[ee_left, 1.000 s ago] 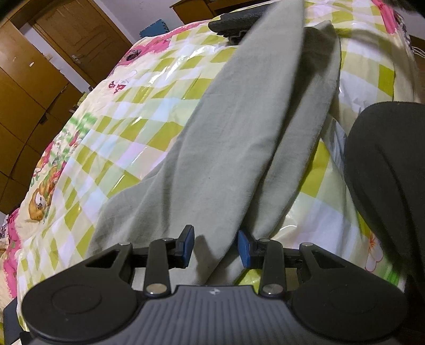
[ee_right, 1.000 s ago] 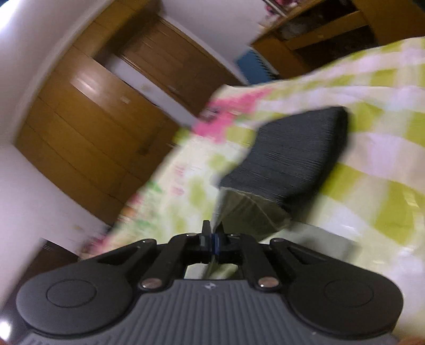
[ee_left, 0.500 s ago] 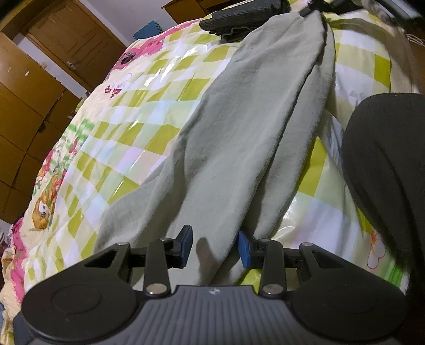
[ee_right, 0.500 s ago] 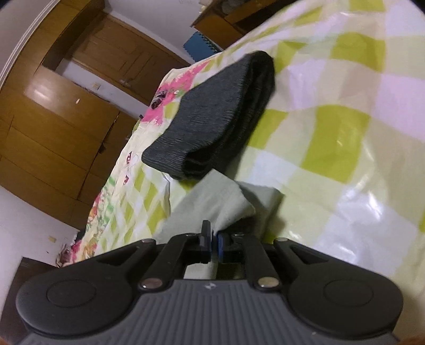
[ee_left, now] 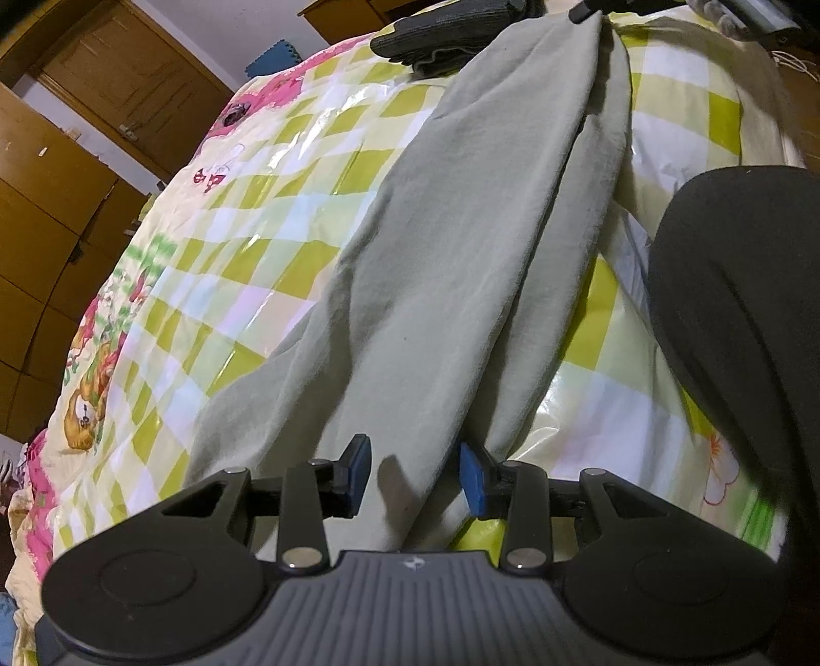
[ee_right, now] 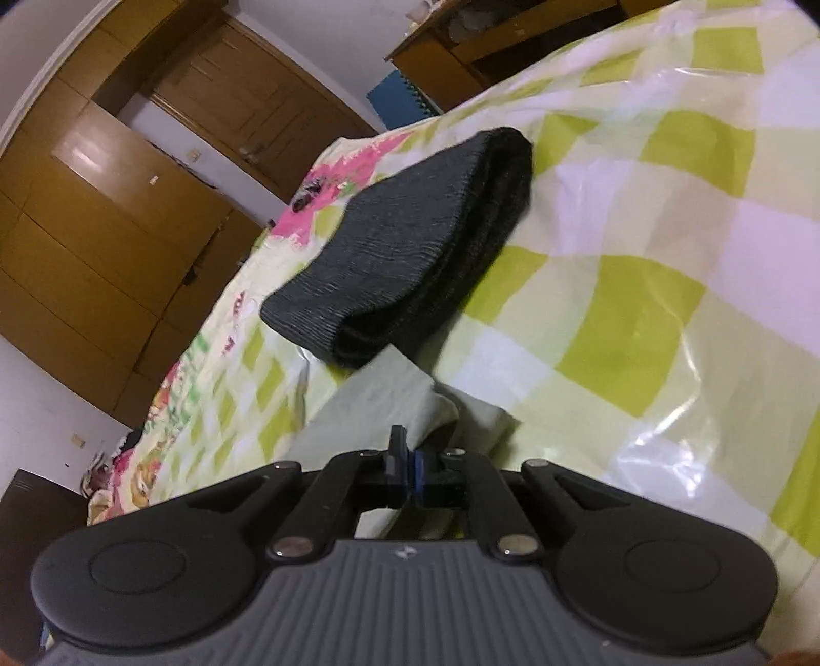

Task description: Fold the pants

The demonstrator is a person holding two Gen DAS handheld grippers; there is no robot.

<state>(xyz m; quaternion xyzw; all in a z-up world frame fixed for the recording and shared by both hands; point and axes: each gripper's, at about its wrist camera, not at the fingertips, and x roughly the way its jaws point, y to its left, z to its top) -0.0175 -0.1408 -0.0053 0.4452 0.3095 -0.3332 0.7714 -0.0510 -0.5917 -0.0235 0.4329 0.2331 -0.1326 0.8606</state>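
Pale grey-green pants (ee_left: 461, 246) lie lengthwise on a bed, one leg laid over the other. My left gripper (ee_left: 414, 474) is open just above the near end of the pants, its blue pads either side of the fabric edge without closing on it. My right gripper (ee_right: 405, 469) is shut on the far leg hem of the pants (ee_right: 389, 399). It shows in the left wrist view (ee_left: 589, 10) at the top, holding that hem.
A folded dark grey knit garment (ee_right: 410, 246) lies on the bed just beyond the hem. The checked yellow-green bedcover (ee_left: 246, 266) has a glossy plastic sheet over it. A black-clothed leg (ee_left: 738, 307) is at the right. Wooden wardrobes (ee_right: 102, 205) stand behind.
My right gripper has pulled the leg hem toward the near side and lowered it toward the bed, stretching the legs straight. My left gripper stays open at the near end.
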